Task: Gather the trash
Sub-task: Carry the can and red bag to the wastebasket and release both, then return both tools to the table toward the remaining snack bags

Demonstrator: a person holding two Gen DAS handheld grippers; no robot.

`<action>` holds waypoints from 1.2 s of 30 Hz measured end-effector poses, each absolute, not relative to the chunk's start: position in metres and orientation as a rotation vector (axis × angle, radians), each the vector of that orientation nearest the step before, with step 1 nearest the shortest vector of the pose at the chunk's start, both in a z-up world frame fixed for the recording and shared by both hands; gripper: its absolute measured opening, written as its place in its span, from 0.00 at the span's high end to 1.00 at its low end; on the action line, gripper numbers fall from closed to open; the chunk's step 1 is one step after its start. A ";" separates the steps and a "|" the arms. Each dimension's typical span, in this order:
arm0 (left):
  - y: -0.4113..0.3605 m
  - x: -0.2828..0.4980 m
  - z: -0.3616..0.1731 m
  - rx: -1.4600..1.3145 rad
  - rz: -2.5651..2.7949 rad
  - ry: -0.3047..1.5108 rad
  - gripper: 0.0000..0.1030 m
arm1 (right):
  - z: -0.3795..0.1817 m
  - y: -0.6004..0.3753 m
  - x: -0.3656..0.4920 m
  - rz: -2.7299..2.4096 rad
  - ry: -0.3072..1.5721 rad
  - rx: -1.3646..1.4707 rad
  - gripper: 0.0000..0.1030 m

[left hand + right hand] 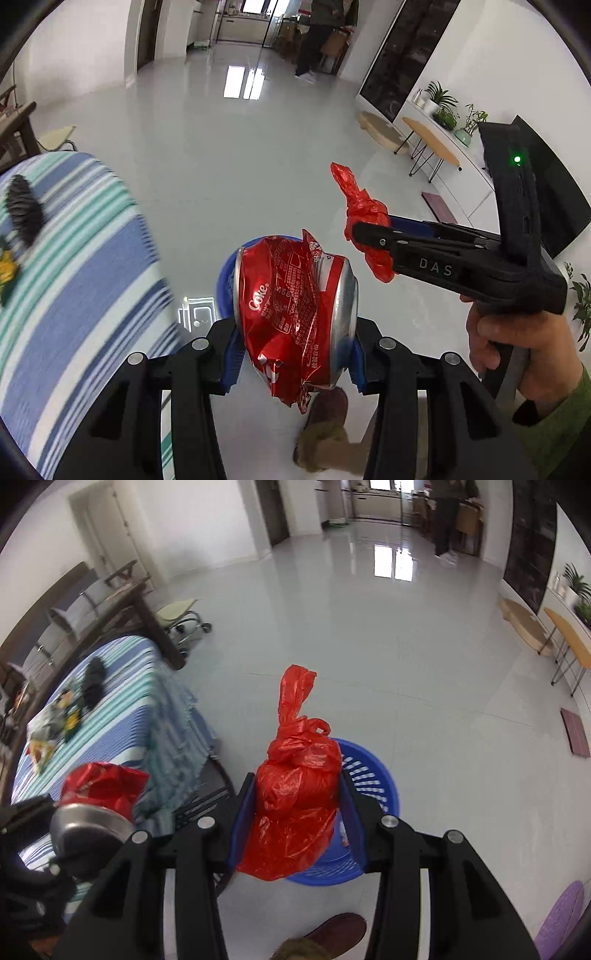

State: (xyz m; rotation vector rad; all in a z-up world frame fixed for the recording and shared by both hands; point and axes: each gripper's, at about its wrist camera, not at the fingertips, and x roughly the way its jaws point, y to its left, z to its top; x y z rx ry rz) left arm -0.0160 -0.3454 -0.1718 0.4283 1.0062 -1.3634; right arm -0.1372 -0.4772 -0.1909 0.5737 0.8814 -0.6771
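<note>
The left gripper (295, 354) clamps a crushed red cola can (295, 314) above the floor. Just right, the right gripper (295, 812) squeezes a knotted red plastic bag (295, 794) over a blue basket (376, 775), beside a striped table (122, 709).

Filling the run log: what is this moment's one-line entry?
left gripper: shut on crushed Coke can | right gripper: shut on red plastic bag | blue basket: on floor, below both
</note>
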 end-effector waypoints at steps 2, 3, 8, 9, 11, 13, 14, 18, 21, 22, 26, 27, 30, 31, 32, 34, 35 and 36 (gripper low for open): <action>-0.371 -0.019 -0.193 0.431 -1.353 1.035 0.56 | -0.206 -0.493 -0.138 -0.684 0.900 0.592 0.58; -0.380 -0.019 -0.202 0.436 -1.345 1.043 0.55 | -0.213 -0.499 -0.138 -0.688 0.906 0.601 0.58; -0.423 -0.021 -0.249 0.464 -1.288 1.104 0.55 | -0.249 -0.528 -0.147 -0.707 0.910 0.673 0.58; -0.428 -0.022 -0.255 0.467 -1.280 1.113 0.55 | -0.254 -0.531 -0.154 -0.705 0.906 0.695 0.56; -0.438 -0.024 -0.265 0.473 -1.276 1.116 0.53 | -0.266 -0.540 -0.156 -0.687 0.902 0.757 0.54; -0.445 -0.026 -0.274 0.493 -1.262 1.109 0.43 | -0.271 -0.546 -0.162 -0.675 0.895 0.802 0.39; -0.449 -0.025 -0.277 0.497 -1.246 1.106 0.31 | -0.272 -0.547 -0.165 -0.683 0.884 0.815 0.36; -0.440 -0.018 -0.266 0.444 -1.218 1.115 0.27 | -0.256 -0.549 -0.174 -0.703 0.822 0.826 0.33; -0.416 -0.020 -0.232 0.384 -1.266 1.074 0.20 | -0.240 -0.541 -0.177 -0.748 0.787 0.778 0.21; -0.403 -0.022 -0.218 0.365 -1.290 1.043 0.18 | -0.233 -0.535 -0.177 -0.770 0.780 0.746 0.17; -0.335 -0.025 -0.171 0.354 -1.354 0.931 0.11 | -0.208 -0.496 -0.157 -0.831 0.775 0.572 0.10; -0.311 -0.022 -0.165 0.371 -1.348 0.911 0.10 | -0.201 -0.481 -0.151 -0.829 0.764 0.526 0.10; -0.245 0.001 -0.165 0.392 -1.268 0.898 0.10 | -0.186 -0.418 -0.126 -0.778 0.730 0.407 0.08; -0.221 0.013 -0.168 0.387 -1.231 0.908 0.10 | -0.184 -0.396 -0.117 -0.749 0.721 0.382 0.08; -0.199 0.026 -0.172 0.385 -1.187 0.921 0.10 | -0.182 -0.368 -0.104 -0.700 0.718 0.357 0.08; -0.161 0.054 -0.177 0.374 -1.095 0.928 0.10 | -0.180 -0.313 -0.072 -0.575 0.724 0.322 0.07; -0.139 0.071 -0.180 0.369 -1.045 0.930 0.10 | -0.178 -0.288 -0.056 -0.511 0.733 0.310 0.07; -0.121 0.086 -0.182 0.369 -1.004 0.927 0.10 | -0.175 -0.266 -0.040 -0.449 0.744 0.295 0.07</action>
